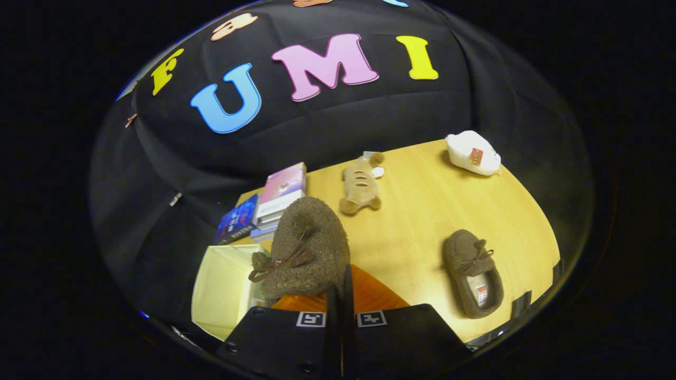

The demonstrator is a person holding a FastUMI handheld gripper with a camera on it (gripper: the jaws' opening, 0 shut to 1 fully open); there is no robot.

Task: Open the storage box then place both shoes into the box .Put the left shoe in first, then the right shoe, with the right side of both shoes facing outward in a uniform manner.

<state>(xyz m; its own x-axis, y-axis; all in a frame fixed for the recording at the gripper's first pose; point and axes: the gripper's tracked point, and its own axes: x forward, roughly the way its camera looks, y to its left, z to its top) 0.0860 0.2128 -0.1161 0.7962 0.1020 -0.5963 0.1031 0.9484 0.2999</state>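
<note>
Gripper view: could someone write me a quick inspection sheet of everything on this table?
Surface: light wooden table.
Job's things: brown fuzzy shoe pinched in the claw, above the open cream storage box; second brown shoe lying on the table, opening up.
Clutter: stack of books, plush toy, white pouch, orange item beside the box.
Grippers: claw shut on the shoe.
Cables: nothing seen.
Surroundings: black cloth wall.
</note>
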